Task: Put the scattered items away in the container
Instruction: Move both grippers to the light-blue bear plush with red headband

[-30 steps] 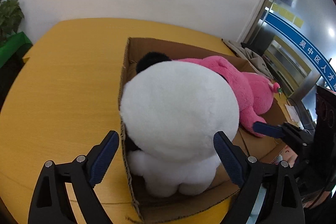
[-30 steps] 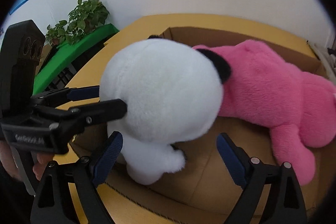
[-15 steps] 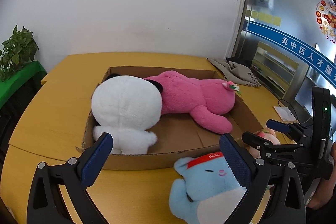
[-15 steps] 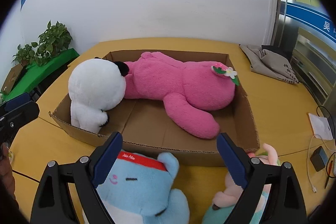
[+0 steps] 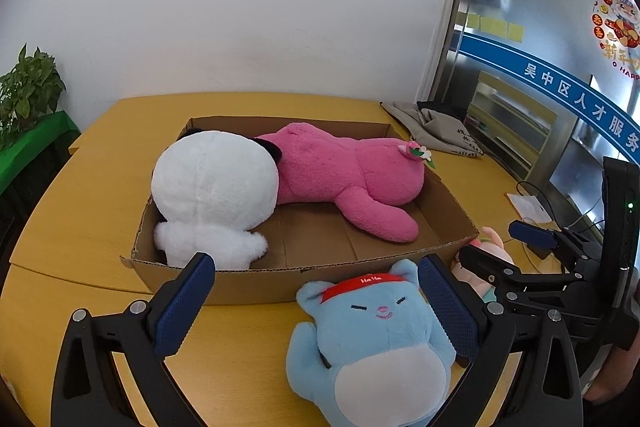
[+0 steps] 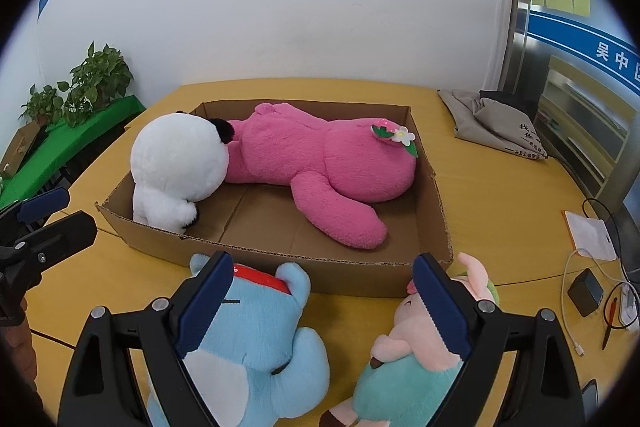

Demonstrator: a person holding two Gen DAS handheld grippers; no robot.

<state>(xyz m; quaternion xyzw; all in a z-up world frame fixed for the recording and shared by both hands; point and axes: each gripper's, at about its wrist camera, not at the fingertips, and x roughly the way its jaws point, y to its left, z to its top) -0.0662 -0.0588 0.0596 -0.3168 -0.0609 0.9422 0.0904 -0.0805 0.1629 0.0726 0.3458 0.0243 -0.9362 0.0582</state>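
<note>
A shallow cardboard box [image 5: 256, 281] [image 6: 360, 273] sits on the yellow table. In it lie a white plush with black ears [image 5: 214, 187] [image 6: 176, 163] at the left and a large pink plush [image 5: 344, 175] [image 6: 320, 167]. In front of the box lie a blue plush with a red headband [image 5: 380, 339] [image 6: 256, 339] and a small pink and green plush [image 6: 416, 355] [image 5: 490, 251]. My left gripper [image 5: 316, 311] is open and empty, above the blue plush. My right gripper [image 6: 320, 307] is open and empty, between the two loose plushes.
A grey cloth bag [image 6: 492, 123] [image 5: 436, 127] lies at the table's far right. A paper note [image 6: 592, 235], cables, a small black adapter [image 6: 586, 291] and a pen lie at the right edge. Potted plants [image 6: 92, 83] stand on a green shelf at the left.
Both grippers pulled back and up from the white plush, leaving it in the box. The blue and small pink plushes came into view in front of the box.
</note>
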